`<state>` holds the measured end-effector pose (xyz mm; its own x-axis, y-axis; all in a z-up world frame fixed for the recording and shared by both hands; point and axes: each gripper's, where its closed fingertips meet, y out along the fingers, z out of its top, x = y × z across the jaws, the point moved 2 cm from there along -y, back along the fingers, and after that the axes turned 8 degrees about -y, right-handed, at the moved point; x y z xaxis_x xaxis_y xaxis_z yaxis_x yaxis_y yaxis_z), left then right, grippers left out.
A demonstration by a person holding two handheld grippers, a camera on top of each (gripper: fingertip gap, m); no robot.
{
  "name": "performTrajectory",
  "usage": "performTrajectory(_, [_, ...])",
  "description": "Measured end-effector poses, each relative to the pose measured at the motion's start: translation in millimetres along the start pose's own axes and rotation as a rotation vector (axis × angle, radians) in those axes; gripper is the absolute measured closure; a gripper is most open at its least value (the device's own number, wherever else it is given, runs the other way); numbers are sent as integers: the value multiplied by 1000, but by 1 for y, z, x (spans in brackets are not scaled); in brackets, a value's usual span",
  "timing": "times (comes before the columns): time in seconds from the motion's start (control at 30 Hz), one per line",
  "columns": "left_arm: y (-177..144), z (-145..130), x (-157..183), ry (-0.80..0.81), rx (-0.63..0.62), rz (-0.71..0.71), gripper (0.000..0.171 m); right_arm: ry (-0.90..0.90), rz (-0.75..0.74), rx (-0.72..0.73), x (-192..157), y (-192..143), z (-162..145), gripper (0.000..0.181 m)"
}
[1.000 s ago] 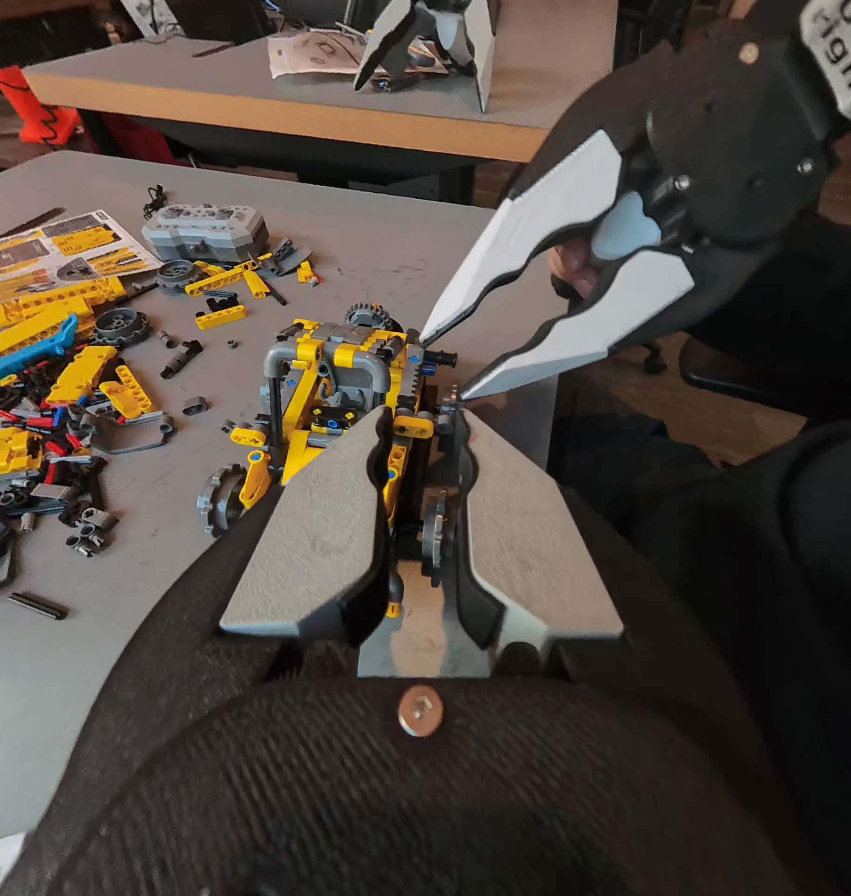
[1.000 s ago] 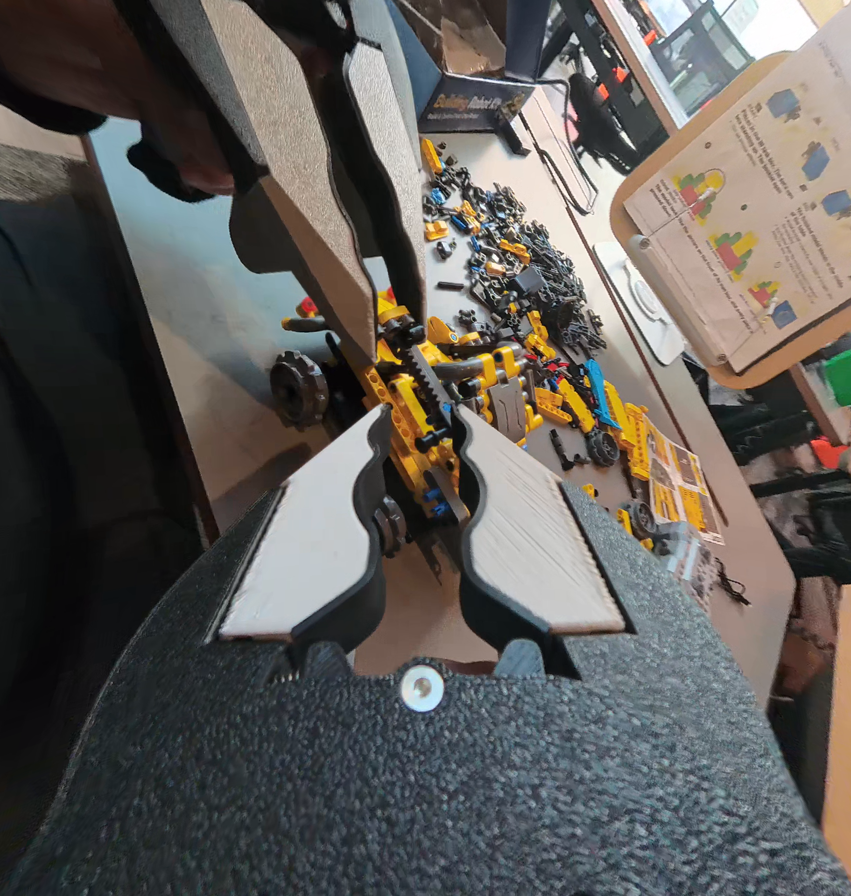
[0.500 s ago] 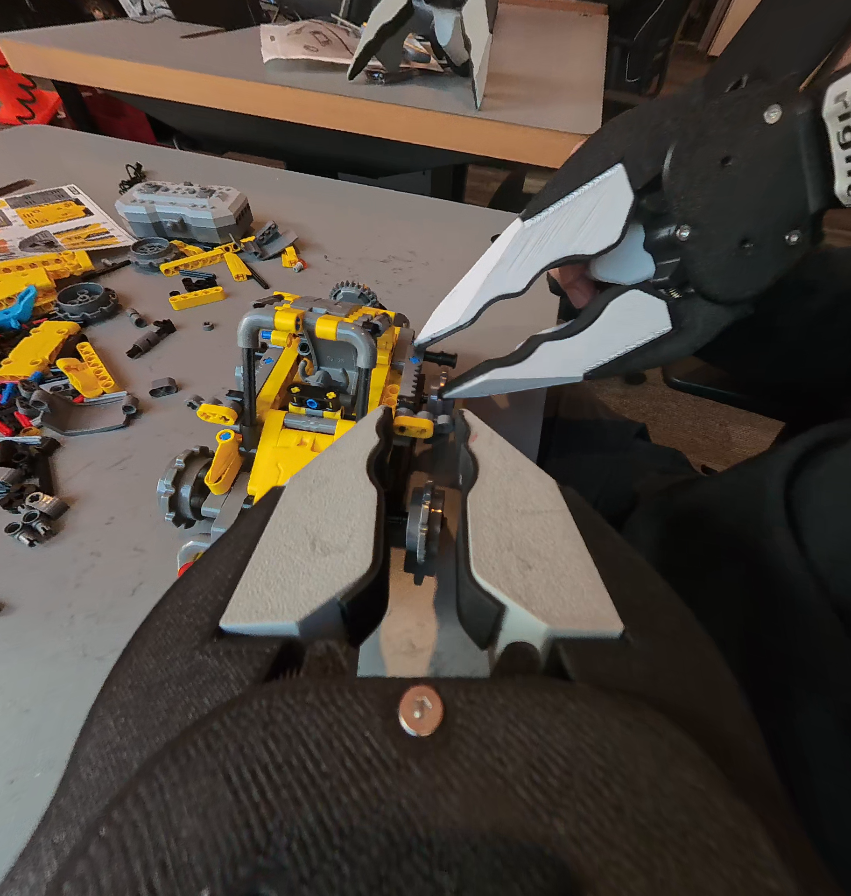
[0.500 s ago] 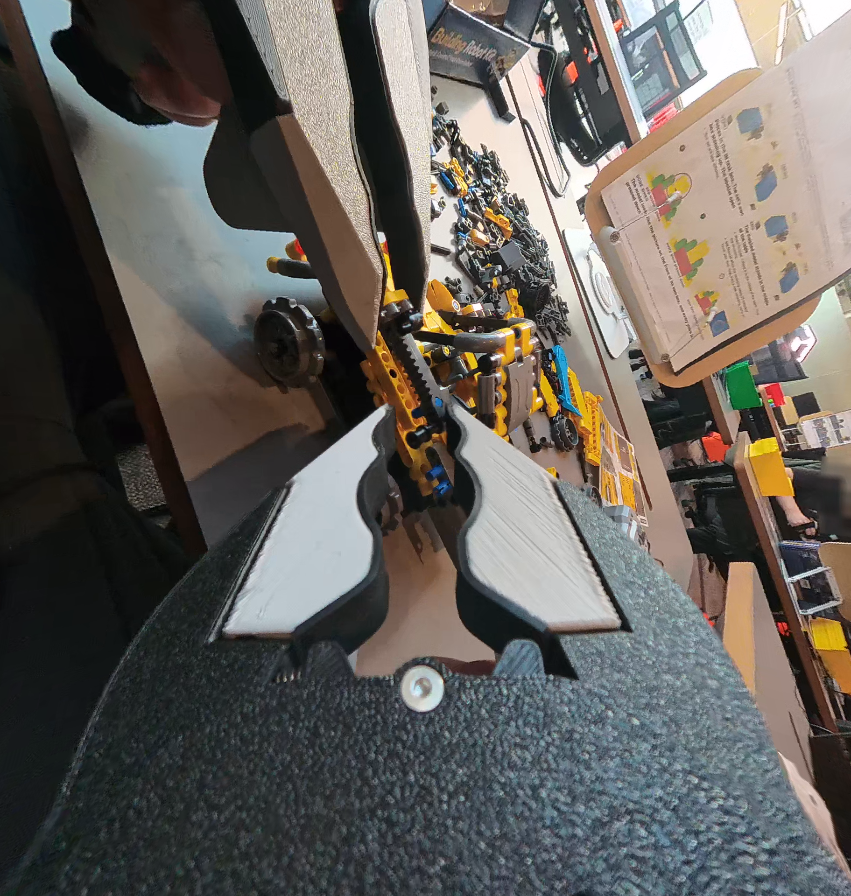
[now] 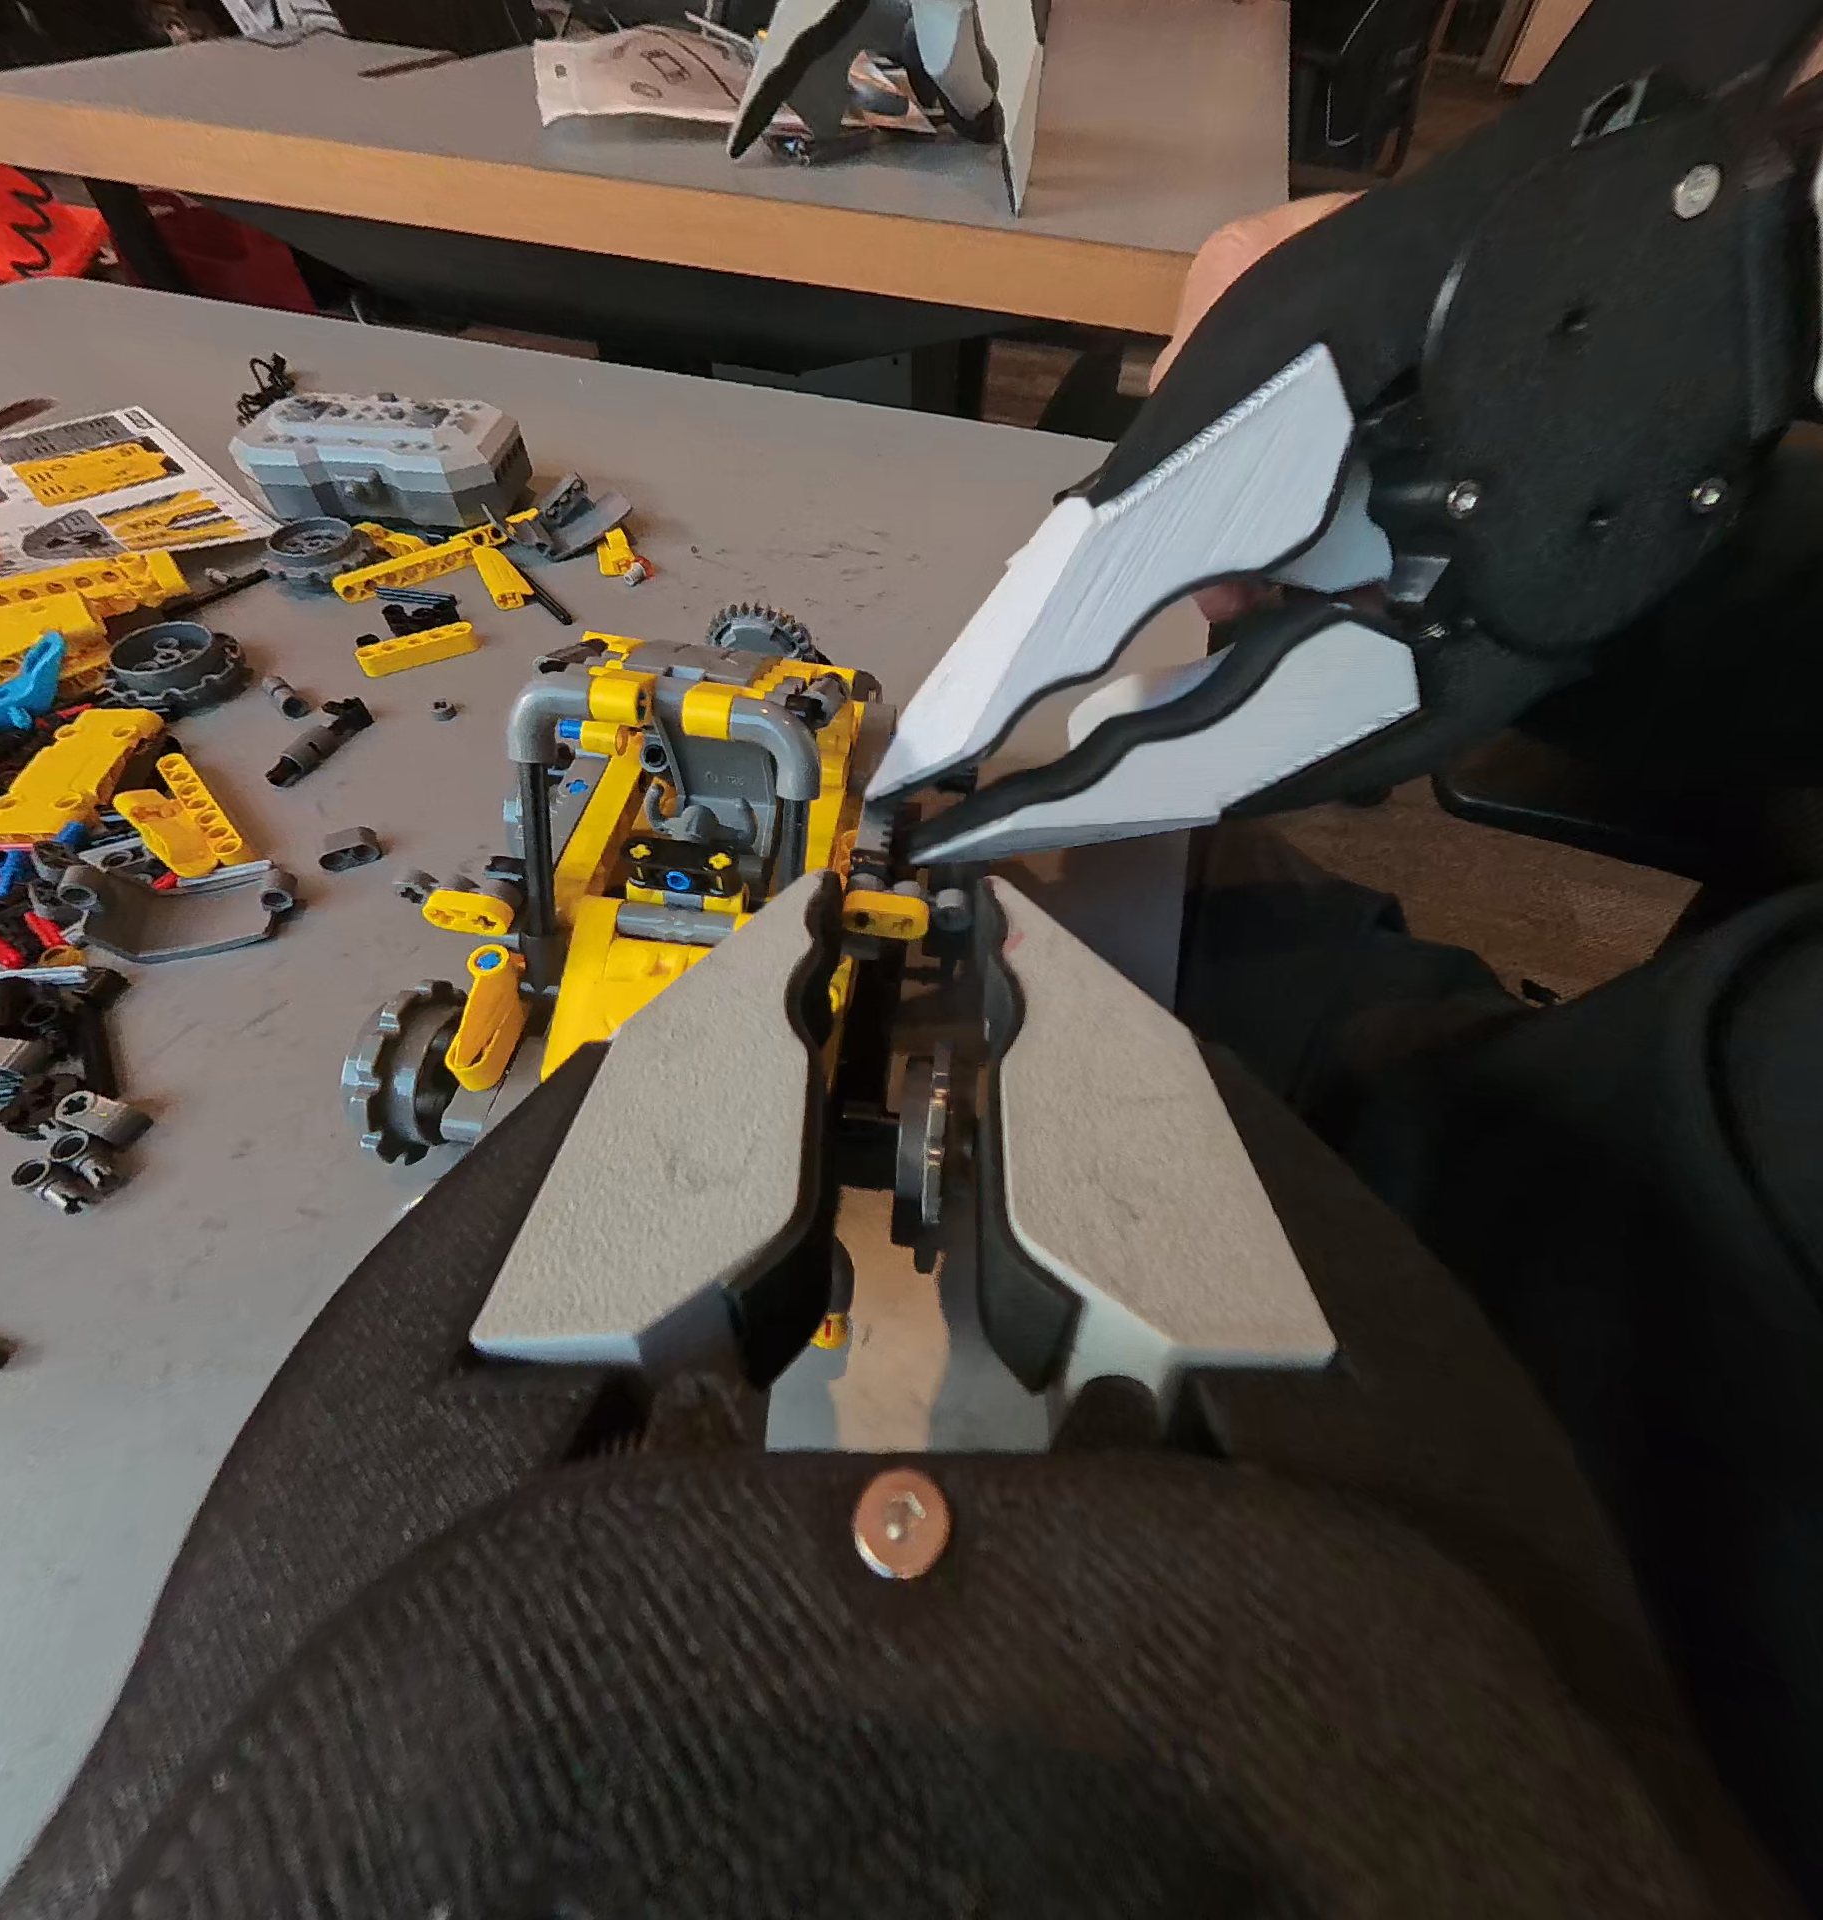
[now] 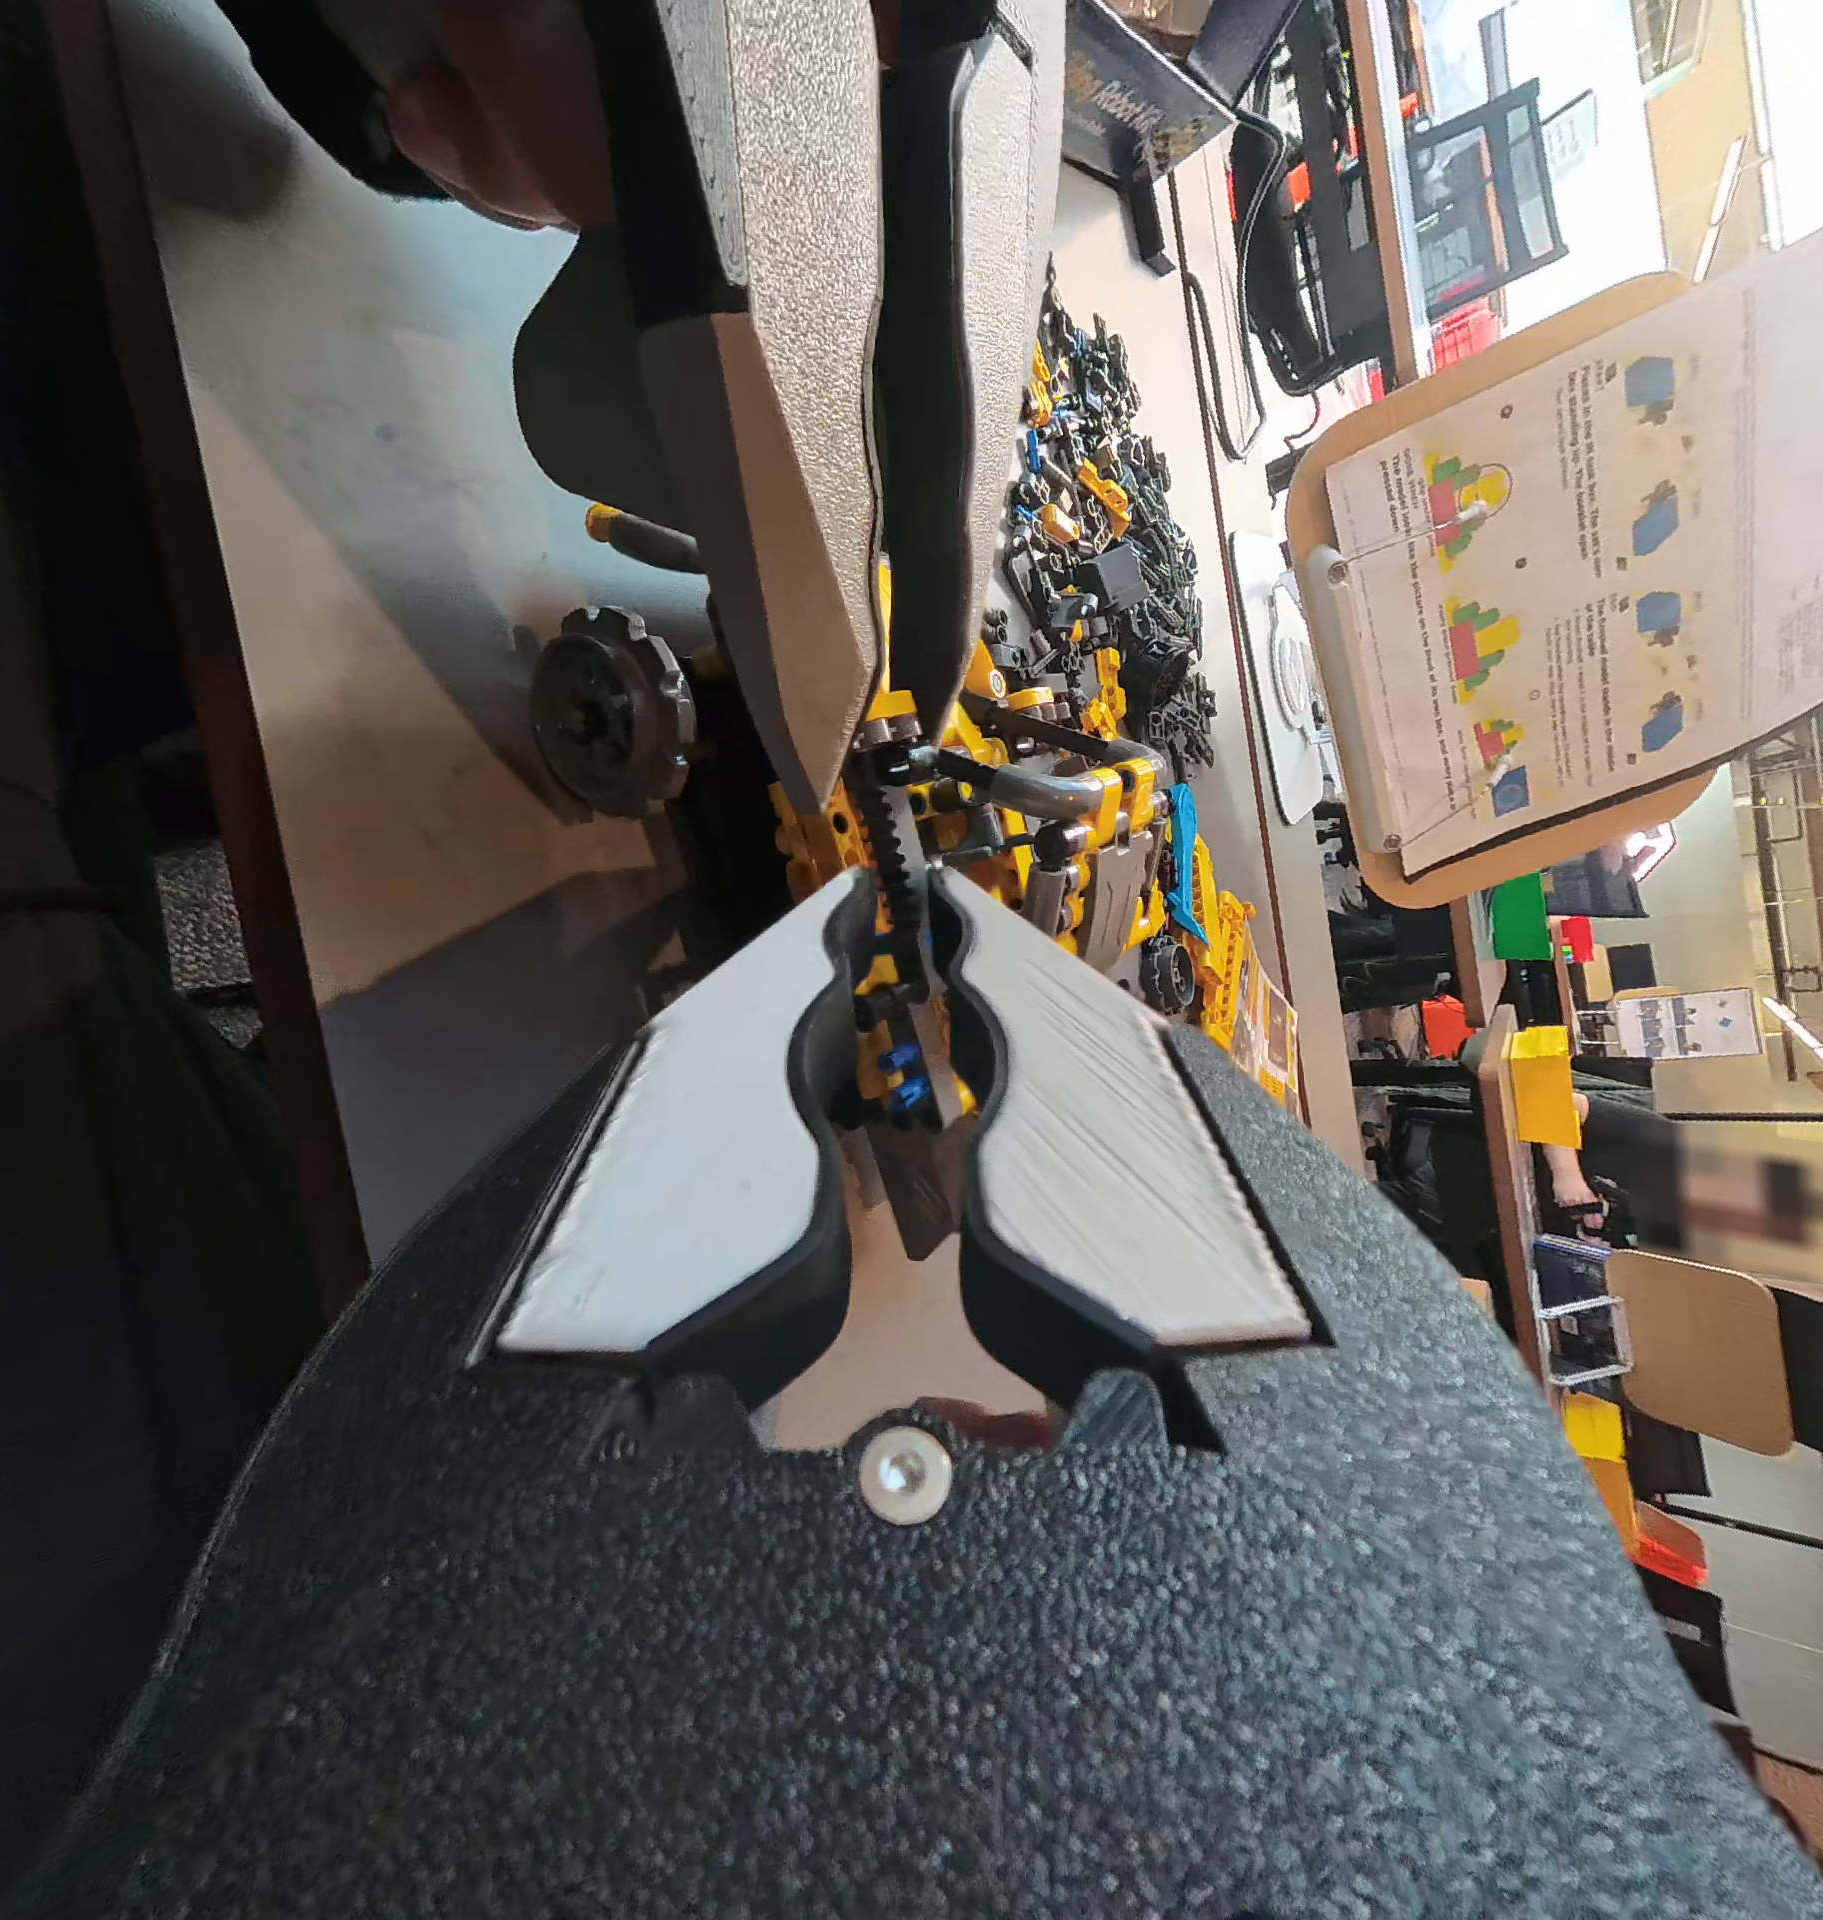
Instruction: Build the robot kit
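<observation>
model's [image 5: 678,831] near side hidden behind left tongs [image 5: 902,894], booklet [image 5: 76,499] cut off

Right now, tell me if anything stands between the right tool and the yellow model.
Nothing visible does. The right tool has its tips pinched on the black toothed rack at the yellow model's near edge. The left tool grips the same side of the model just beside it, close but not in between.

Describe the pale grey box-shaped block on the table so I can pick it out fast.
On the grey table, look beyond the yellow vehicle model to the far left, beside the printed instruction sheet. The pale grey box-shaped block sits there, behind loose yellow beams. It is the only large, all-grey, chunky piece; its neighbours are small and thin.
</observation>
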<state>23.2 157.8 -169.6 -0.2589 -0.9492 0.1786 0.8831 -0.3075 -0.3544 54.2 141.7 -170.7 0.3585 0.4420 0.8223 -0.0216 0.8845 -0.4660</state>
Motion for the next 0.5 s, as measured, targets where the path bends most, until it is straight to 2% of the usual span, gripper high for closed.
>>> performTrajectory(0.5, [-3,4,-3,26,-2,19,149,-24,-16,-27,3,5,-3,171])
